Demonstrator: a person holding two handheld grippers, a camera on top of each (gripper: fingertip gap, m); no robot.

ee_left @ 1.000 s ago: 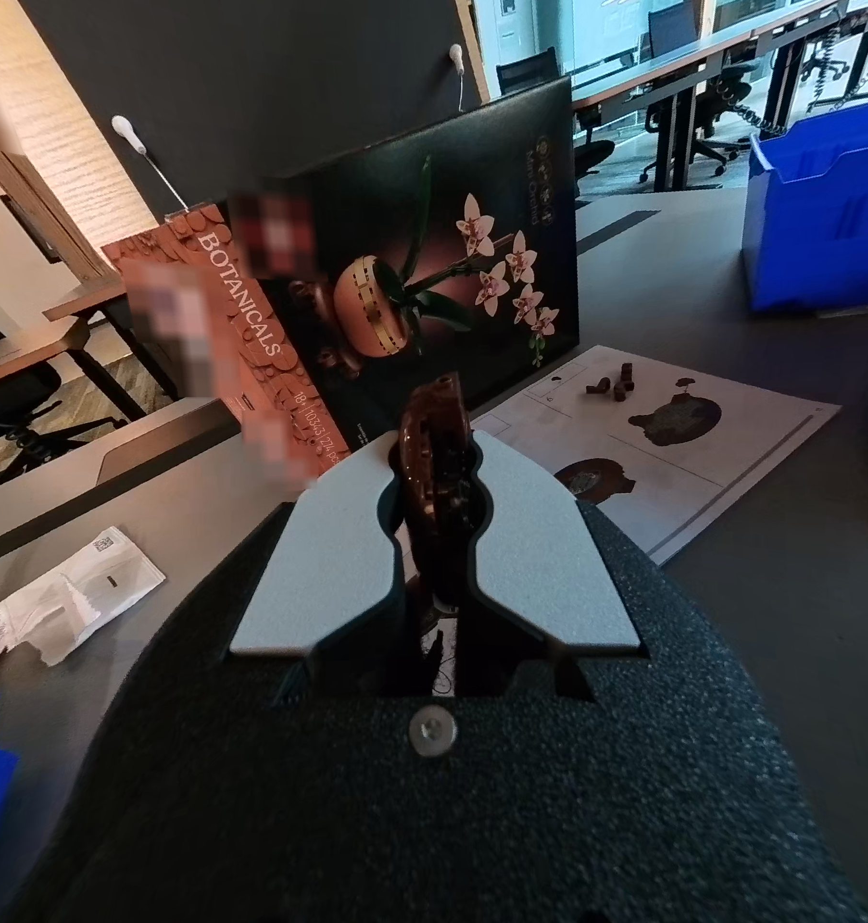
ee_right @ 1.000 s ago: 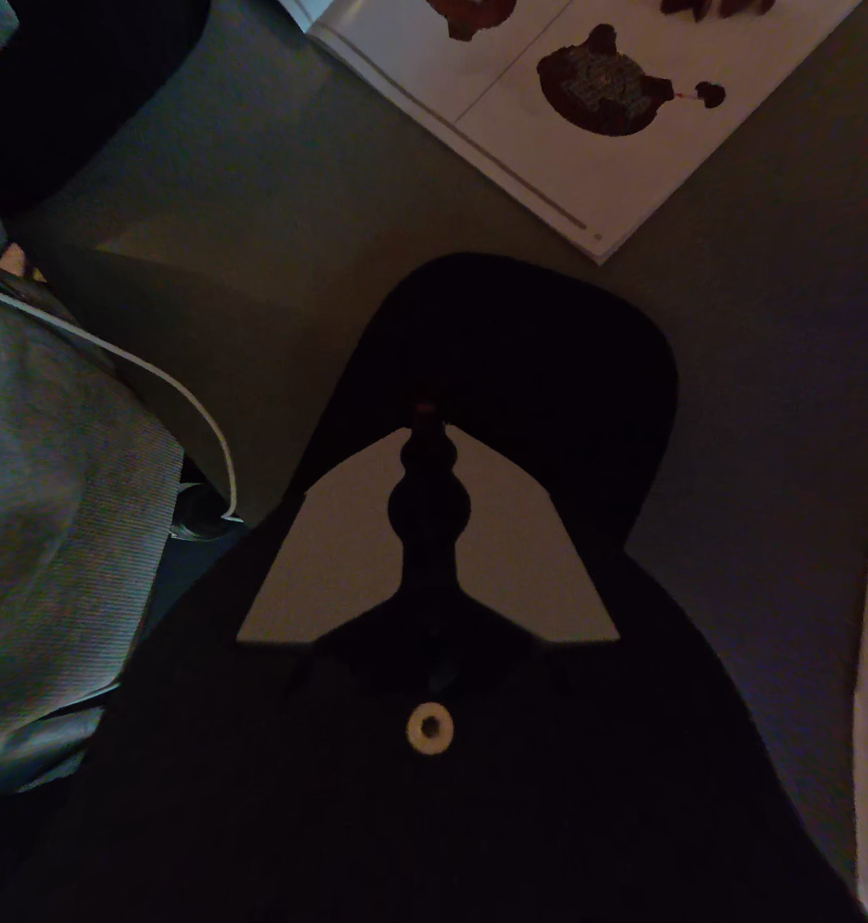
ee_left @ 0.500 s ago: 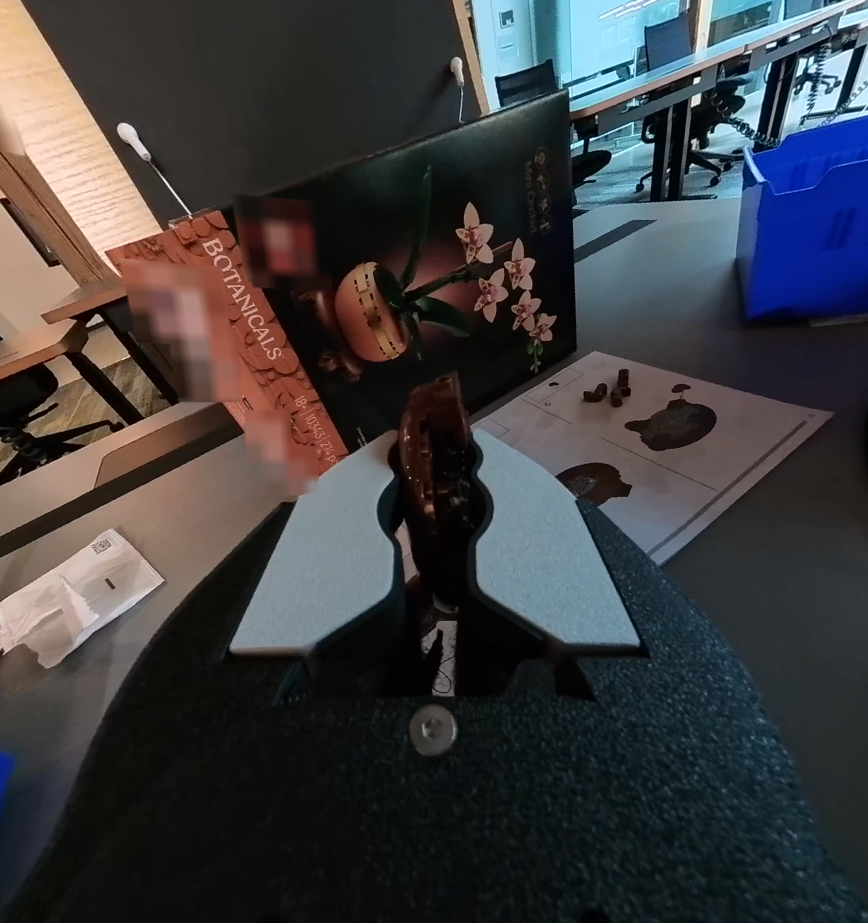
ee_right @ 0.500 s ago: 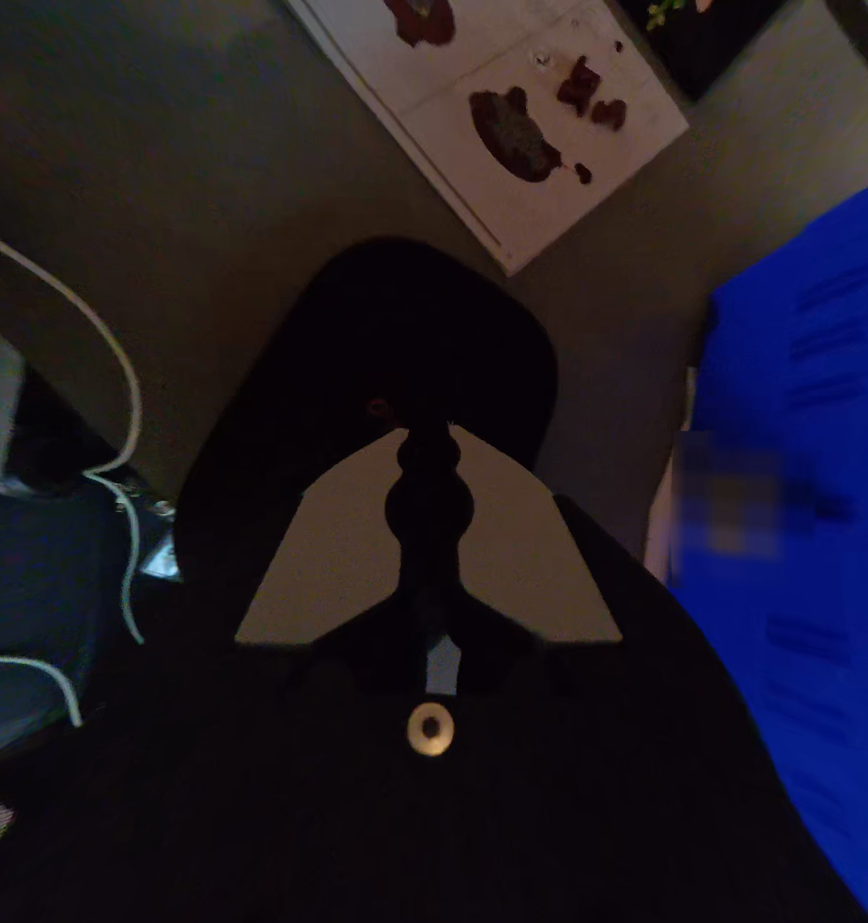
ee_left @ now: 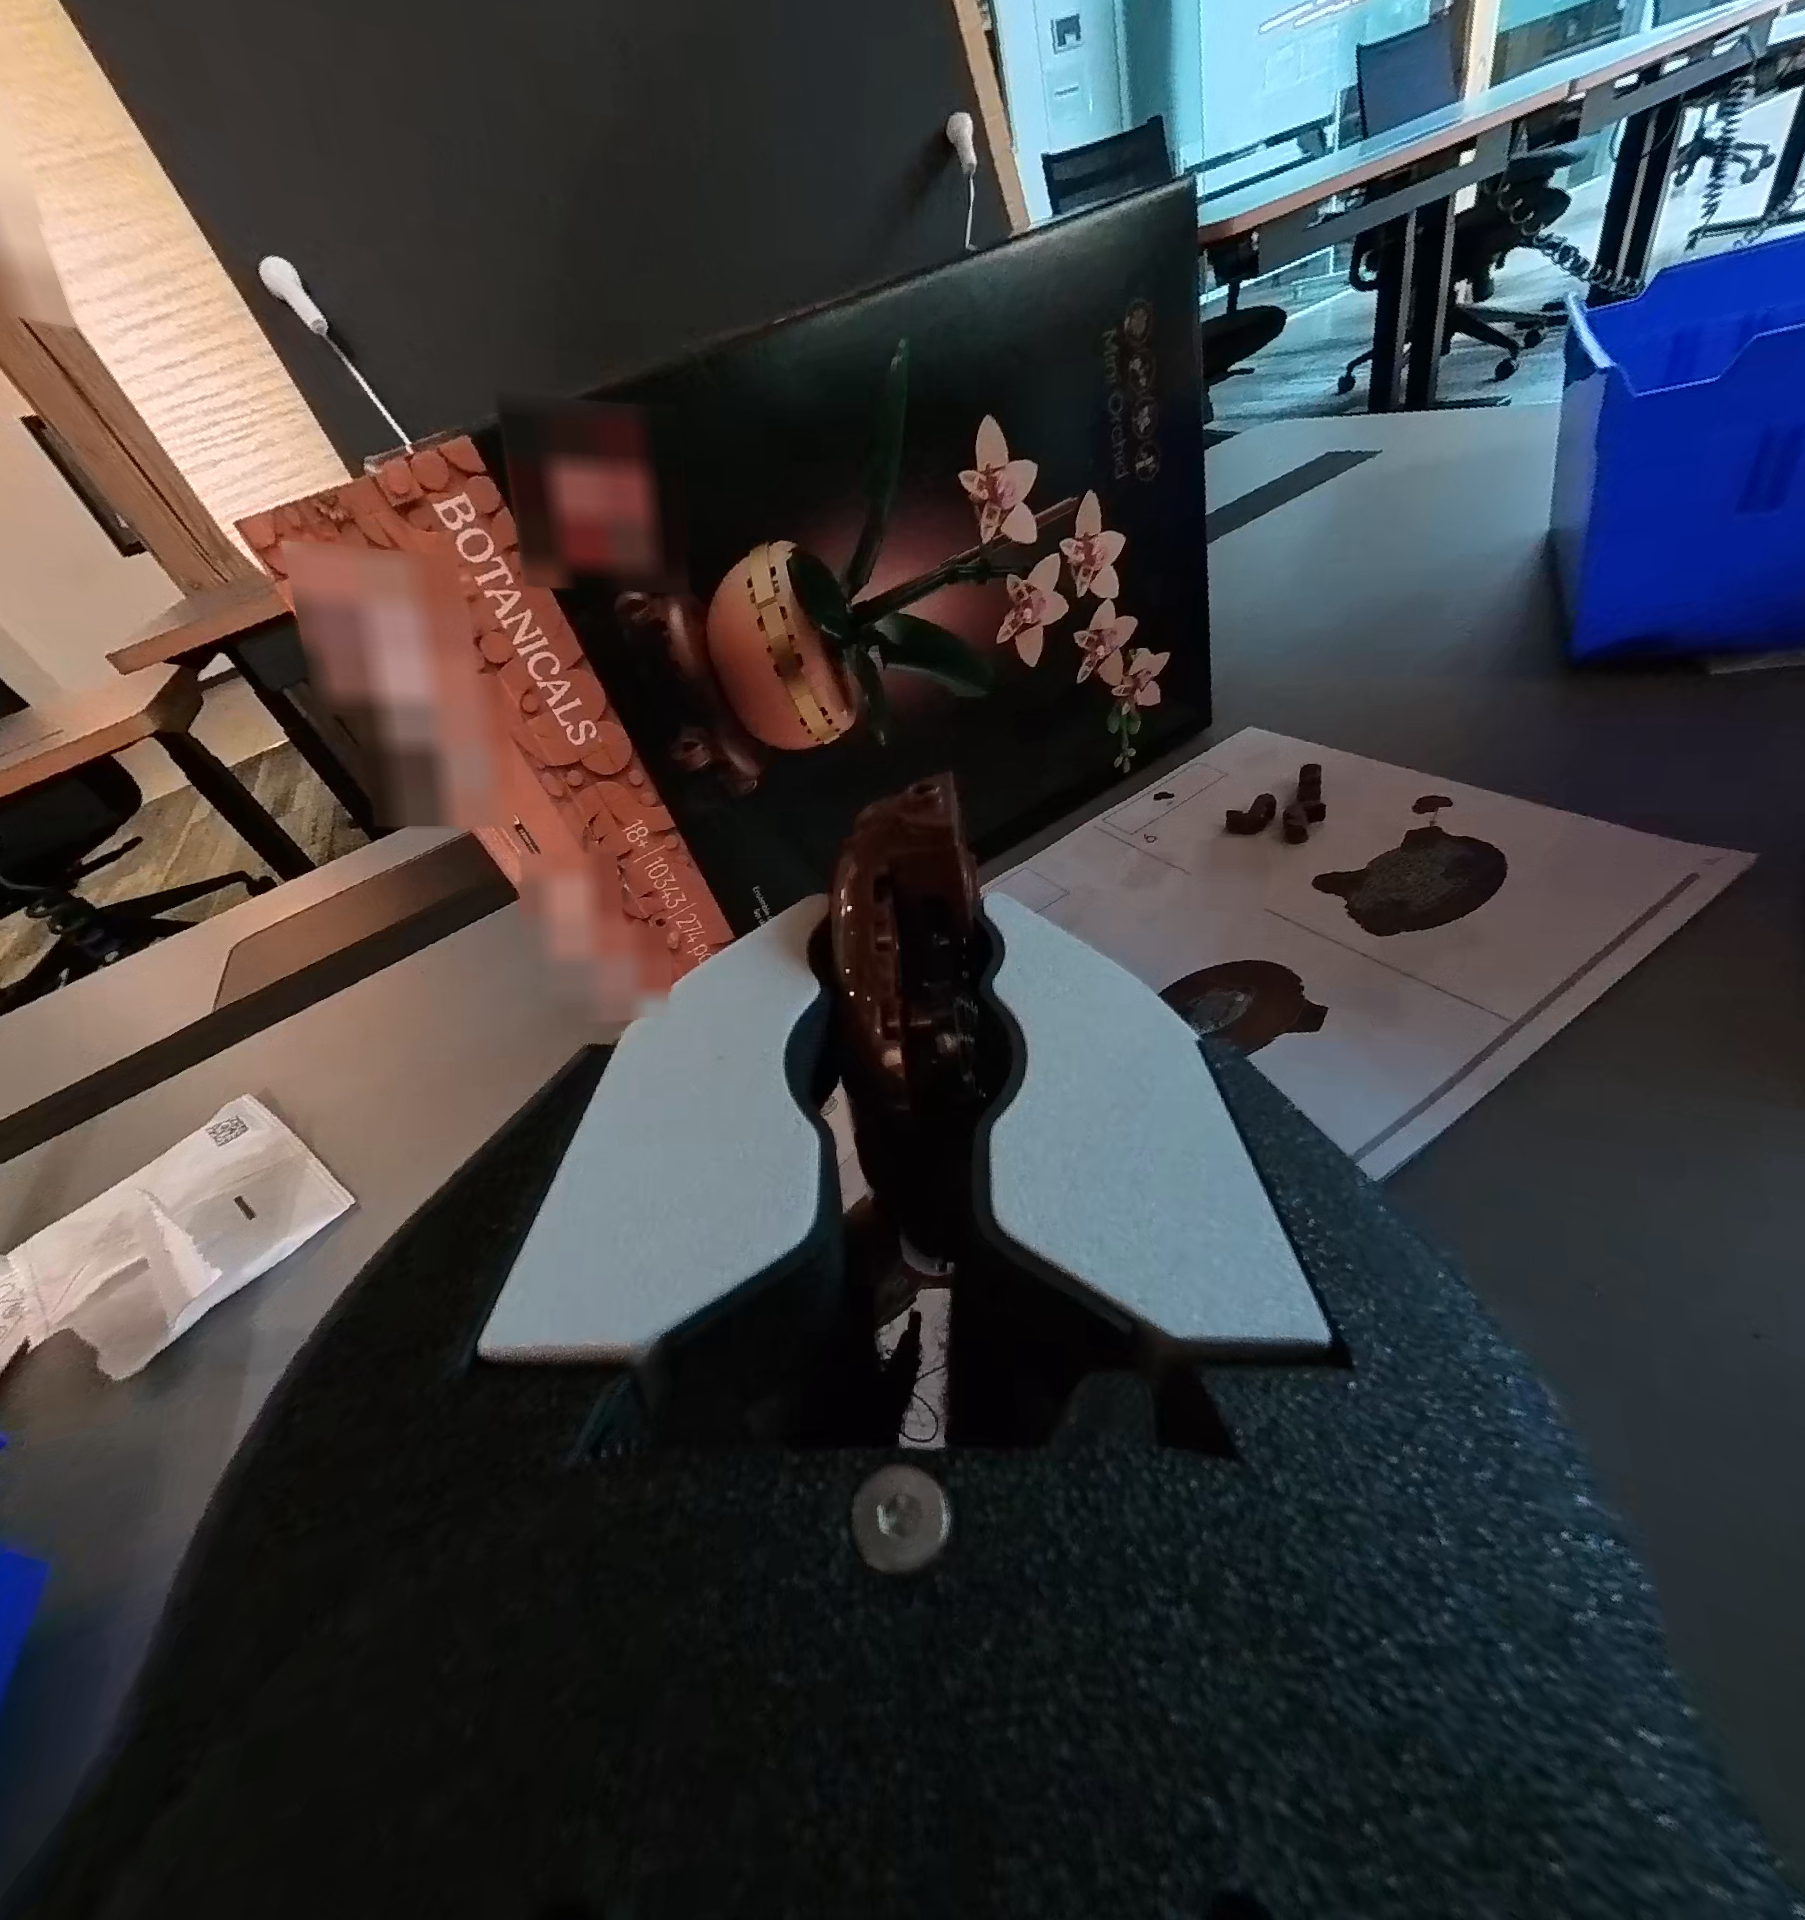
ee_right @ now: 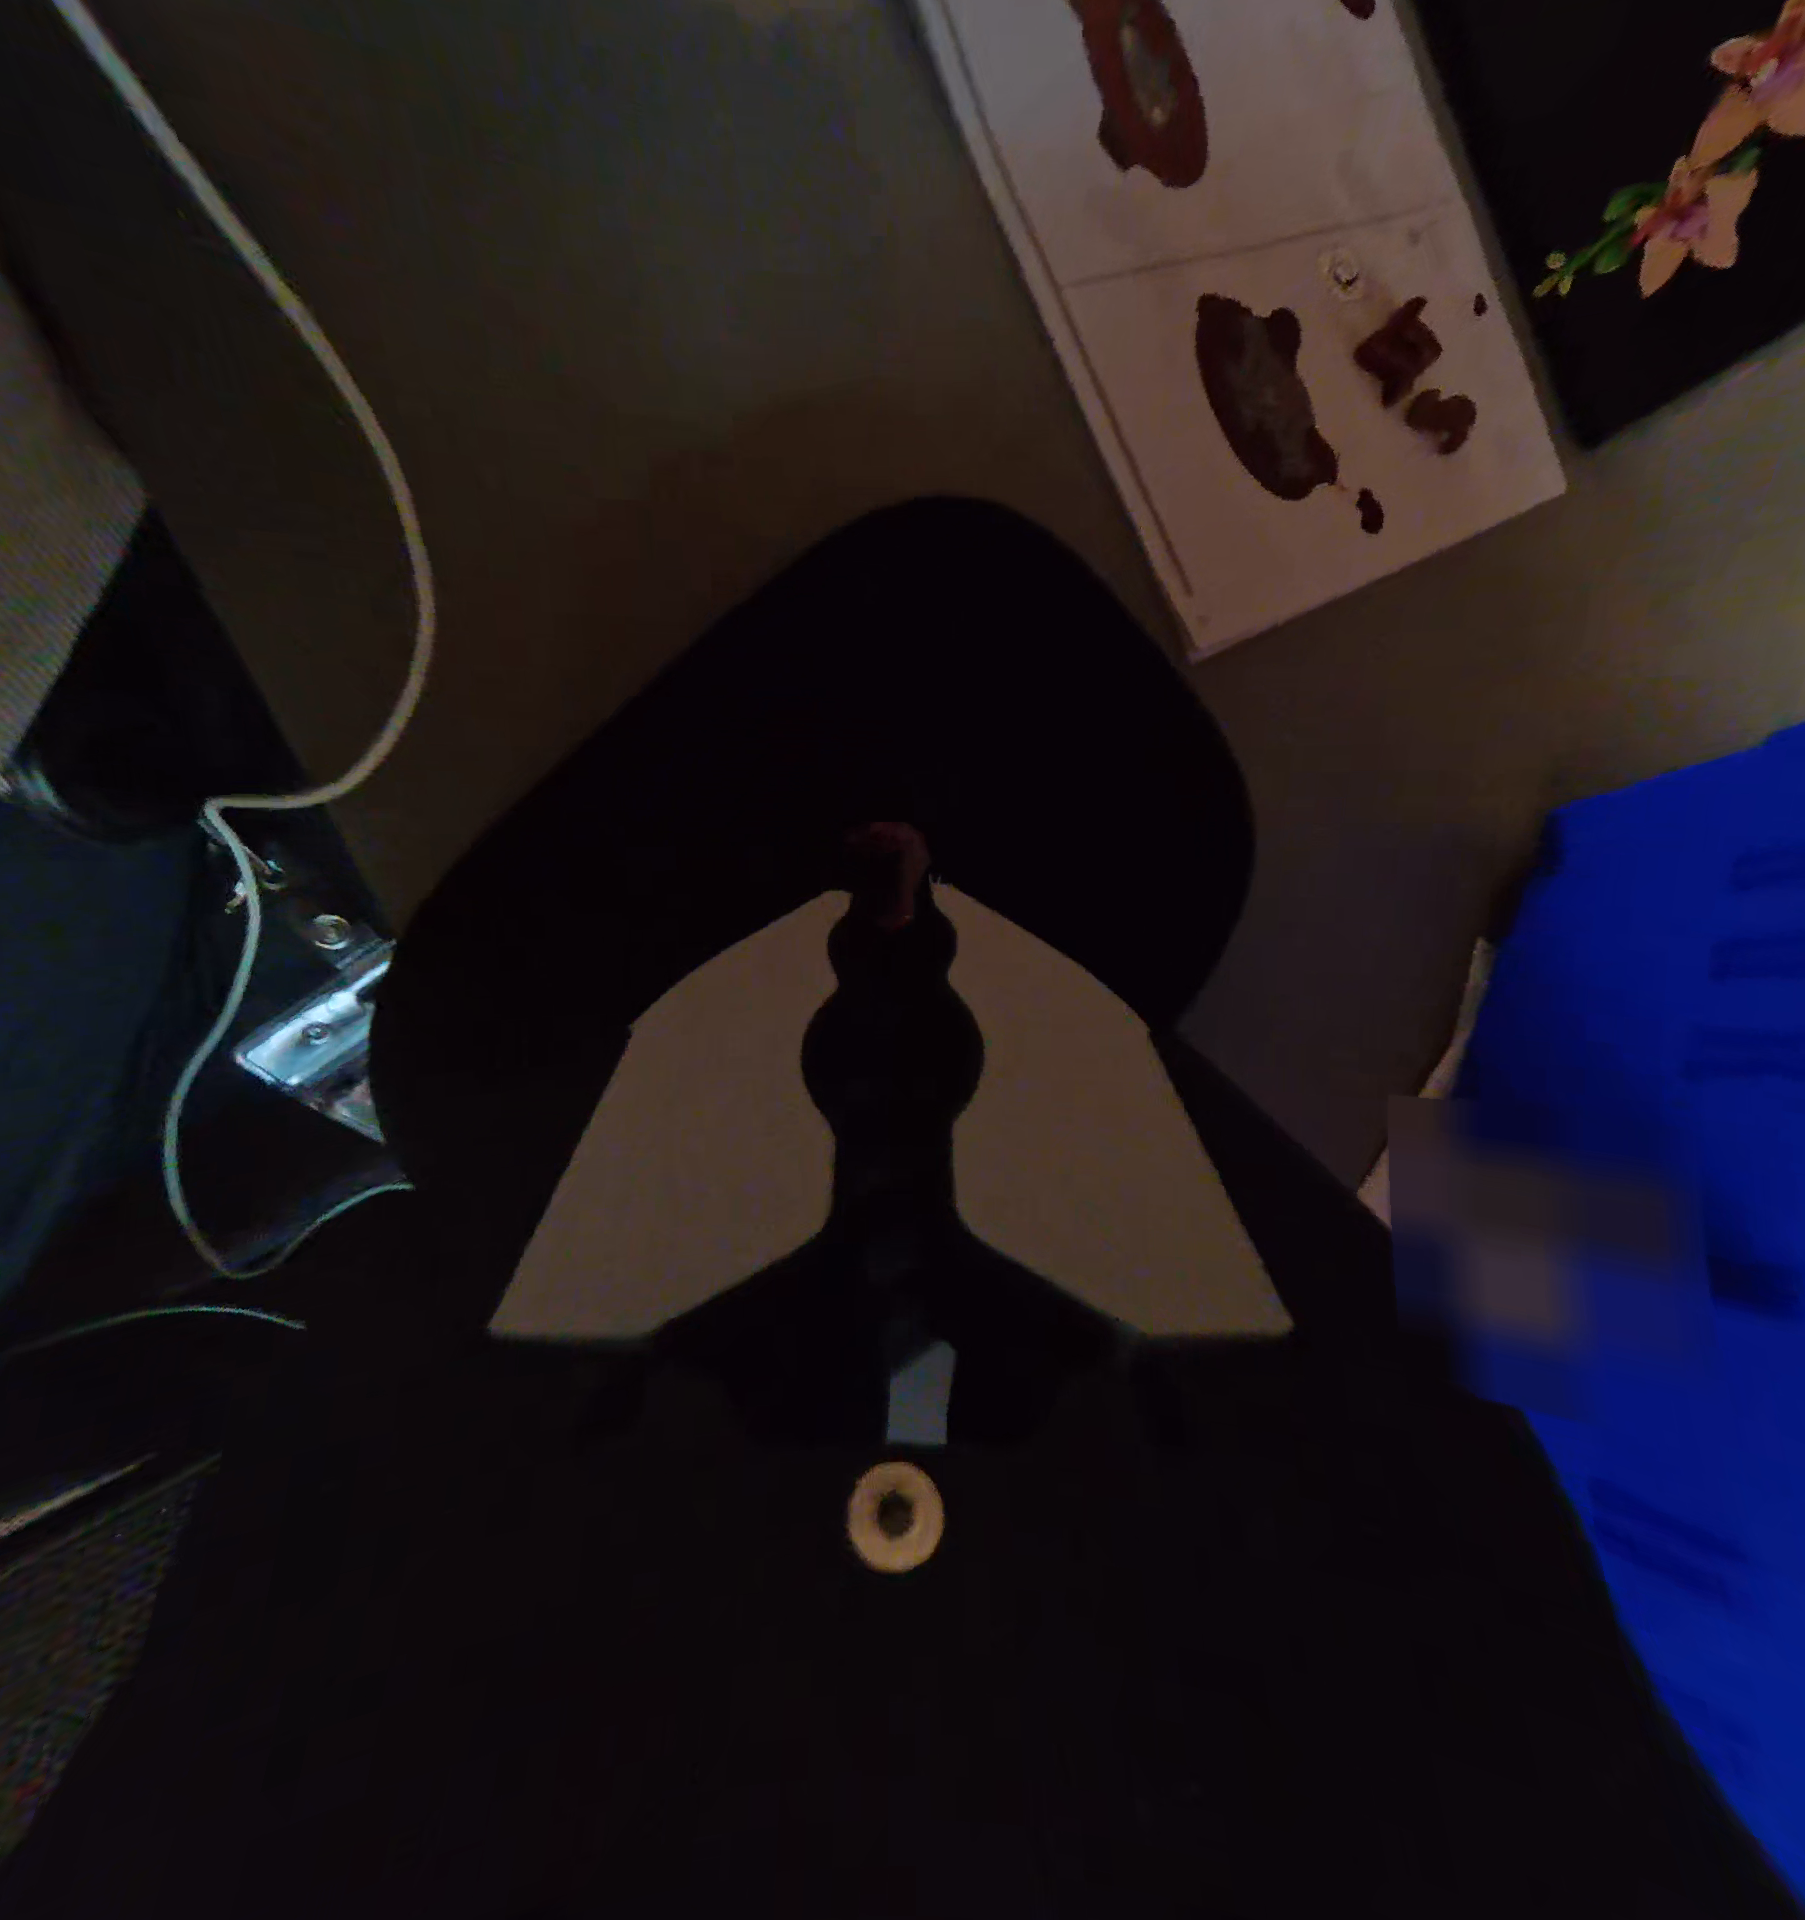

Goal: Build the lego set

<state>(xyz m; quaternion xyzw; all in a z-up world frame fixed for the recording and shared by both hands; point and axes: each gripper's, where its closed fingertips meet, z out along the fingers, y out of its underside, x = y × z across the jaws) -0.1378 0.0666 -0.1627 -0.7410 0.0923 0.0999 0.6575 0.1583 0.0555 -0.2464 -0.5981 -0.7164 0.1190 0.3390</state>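
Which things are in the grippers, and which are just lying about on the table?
In the grippers: left gripper clamps a dark brown brick-built assembly; right gripper pinches a small reddish-brown piece.
Lying about: white instruction sheet with loose brown bricks on it, dark flower-picture box, blue plastic bin, torn white paper packet.

Right tongs (ee_right: 893,894) tips dark; small reddish piece (ee_right: 885,868) unclear.

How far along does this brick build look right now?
Done: a brown brick assembly is partly built and clamped in the left gripper. In hand: the right gripper pinches what looks like a small reddish-brown piece, though it is dim. Left: a few loose brown pieces lie on the open instruction booklet.
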